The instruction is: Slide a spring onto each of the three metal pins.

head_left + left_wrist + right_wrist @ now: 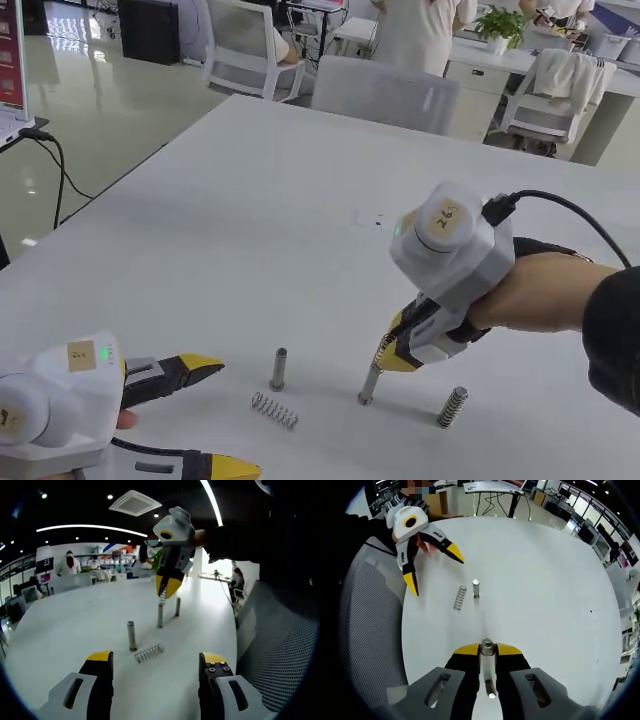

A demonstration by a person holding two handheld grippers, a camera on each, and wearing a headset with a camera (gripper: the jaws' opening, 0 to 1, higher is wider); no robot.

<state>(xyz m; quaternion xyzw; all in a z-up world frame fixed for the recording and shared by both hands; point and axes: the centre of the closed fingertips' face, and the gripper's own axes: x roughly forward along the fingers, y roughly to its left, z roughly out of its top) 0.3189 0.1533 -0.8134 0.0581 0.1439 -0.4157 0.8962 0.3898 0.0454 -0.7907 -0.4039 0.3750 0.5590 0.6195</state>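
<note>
Three metal pins stand on the white table (250, 200). The left pin (279, 369) (131, 635) (476, 588) is bare, and a loose spring (274, 410) (149, 653) (459, 597) lies beside it. My right gripper (396, 352) (166, 591) (487, 651) is shut on a spring (162, 596) (487, 646), held at the top of the middle pin (367, 388) (160, 616). The right pin (452, 407) (177, 607) carries a spring. My left gripper (220, 415) (157, 657) (435, 572) is open, just short of the loose spring.
A mesh chair back (280, 645) (370, 625) sits close to the near table edge. Across the table are more chairs (385, 92), desks and people. A dark cable (55, 170) runs along the left edge.
</note>
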